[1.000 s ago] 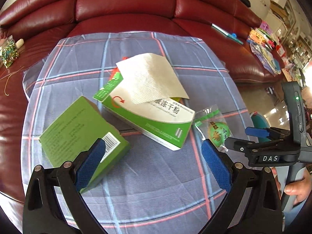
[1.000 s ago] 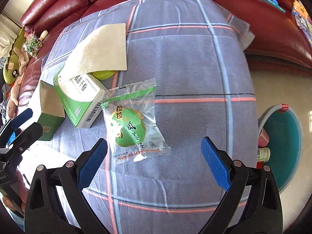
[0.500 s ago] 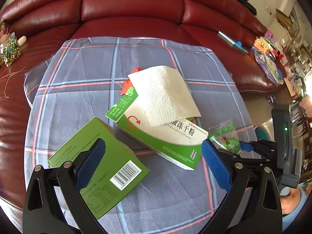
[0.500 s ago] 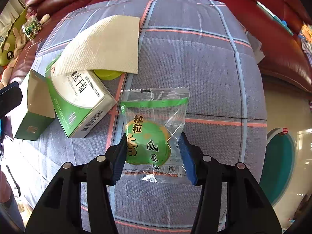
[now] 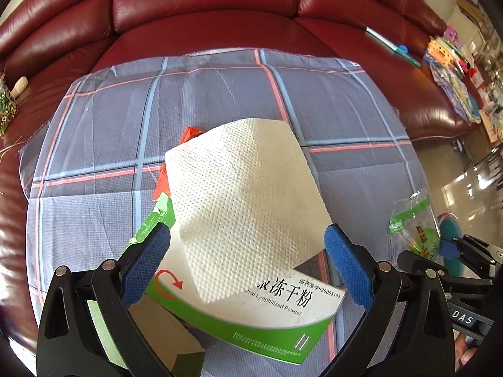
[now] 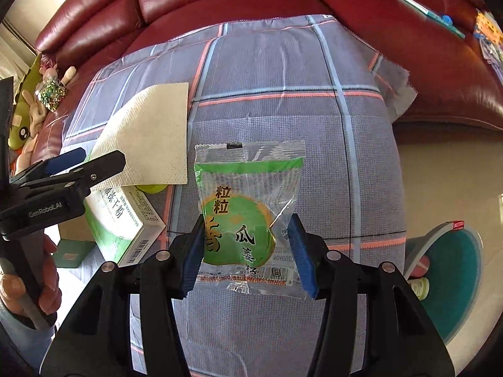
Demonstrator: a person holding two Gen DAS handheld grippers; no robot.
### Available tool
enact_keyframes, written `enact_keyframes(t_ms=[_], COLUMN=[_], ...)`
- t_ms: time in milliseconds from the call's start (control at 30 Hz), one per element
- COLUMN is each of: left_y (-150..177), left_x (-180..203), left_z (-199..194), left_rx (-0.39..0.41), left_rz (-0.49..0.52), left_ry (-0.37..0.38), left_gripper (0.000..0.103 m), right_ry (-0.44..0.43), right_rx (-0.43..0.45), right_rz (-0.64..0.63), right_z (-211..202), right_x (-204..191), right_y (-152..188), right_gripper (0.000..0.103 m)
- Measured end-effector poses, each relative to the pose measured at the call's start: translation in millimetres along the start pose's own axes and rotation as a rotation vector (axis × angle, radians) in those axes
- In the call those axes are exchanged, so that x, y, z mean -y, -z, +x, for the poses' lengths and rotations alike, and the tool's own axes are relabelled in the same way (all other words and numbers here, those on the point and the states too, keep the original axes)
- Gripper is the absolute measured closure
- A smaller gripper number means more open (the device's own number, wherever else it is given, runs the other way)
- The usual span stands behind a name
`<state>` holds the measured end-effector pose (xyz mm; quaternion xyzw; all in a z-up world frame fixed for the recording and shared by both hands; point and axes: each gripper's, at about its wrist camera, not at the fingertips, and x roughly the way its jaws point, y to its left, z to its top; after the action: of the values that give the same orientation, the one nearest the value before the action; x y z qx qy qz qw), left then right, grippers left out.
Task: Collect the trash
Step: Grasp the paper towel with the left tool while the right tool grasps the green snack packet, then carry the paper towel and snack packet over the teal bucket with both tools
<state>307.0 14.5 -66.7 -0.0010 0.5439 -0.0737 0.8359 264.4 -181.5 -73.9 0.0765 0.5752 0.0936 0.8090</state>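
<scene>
A home living room: red leather sofa (image 5: 220, 9), plush toys (image 6: 28, 113), checked cloth (image 6: 283, 72).

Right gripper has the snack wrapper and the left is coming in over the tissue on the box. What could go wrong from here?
1. The right gripper pinches the thin, crinkly snack wrapper only at its edges; it might slip out on the way to the teal bin.
2. The left gripper is open around the paper towel, which drapes loosely over the green-and-white box. Closing could catch the box too, or drag the towel off.
</scene>
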Motion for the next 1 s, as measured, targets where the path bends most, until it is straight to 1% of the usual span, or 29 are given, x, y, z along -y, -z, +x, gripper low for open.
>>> enact_keyframes(t_ms=[33,67,167,233,300,333,400,433,467,500,600,733,867,933,1000], left_y=[0.0,0.6,3.7,5.1,6.2,7.2,8.5,8.6,9.2,9.7,13.1,21.6,29.7,34.3,39.2], left_x=[2.0,4.4,12.6,15.0,16.4,17.6,19.5,20.0,20.6,21.4,23.9,30.5,48.6,57.8,67.4], left_z=[3.0,5.3,7.7,7.1,5.7,5.2,3.0,1.6,0.2,-0.9,-6.9,-31.0,-53.4,-59.8,-65.1], left_rx=[-0.003,-0.006,0.009,0.017,0.031,0.040,0.056,0.061,0.063,0.063,0.072,0.094,0.110,0.109,0.110], left_rz=[0.005,0.014,0.057,0.071,0.081,0.091,0.107,0.111,0.113,0.114,0.102,0.089,0.108,0.119,0.129], left_ry=[-0.004,-0.015,-0.083,-0.103,-0.137,-0.154,-0.174,-0.172,-0.155,-0.142,-0.119,-0.014,0.089,0.125,0.147], left_gripper=[0.006,0.013,0.024,0.031,0.048,0.053,0.078,0.083,0.096,0.099,0.100,0.100,0.100,0.100,0.100], right_ry=[-0.008,-0.013,-0.031,-0.044,-0.053,-0.059,-0.067,-0.070,-0.073,-0.075,-0.083,-0.090,-0.118,-0.131,-0.125], right_rx=[-0.001,-0.001,0.000,0.002,0.006,0.007,0.010,0.011,0.012,0.013,0.020,0.033,0.052,0.058,0.072], right_rz=[0.006,0.010,0.021,0.028,0.034,0.038,0.046,0.049,0.052,0.056,0.068,0.078,0.108,0.125,0.137], right_z=[0.7,1.4,2.1,1.8,1.1,0.8,-0.2,-0.6,-0.7,-1.2,-4.2,-11.4,-23.4,-30.4,-39.1], right_x=[2.7,4.5,9.7,12.4,14.2,15.1,17.4,18.5,20.3,21.5,26.0,31.9,42.9,49.8,56.8], right_y=[0.2,0.7,2.2,3.6,5.8,7.0,9.2,10.4,11.2,12.4,15.3,19.1,25.0,29.0,33.6], right_gripper=[0.053,0.053,0.053,0.053,0.053,0.053,0.053,0.053,0.053,0.053,0.053,0.053,0.053,0.053,0.053])
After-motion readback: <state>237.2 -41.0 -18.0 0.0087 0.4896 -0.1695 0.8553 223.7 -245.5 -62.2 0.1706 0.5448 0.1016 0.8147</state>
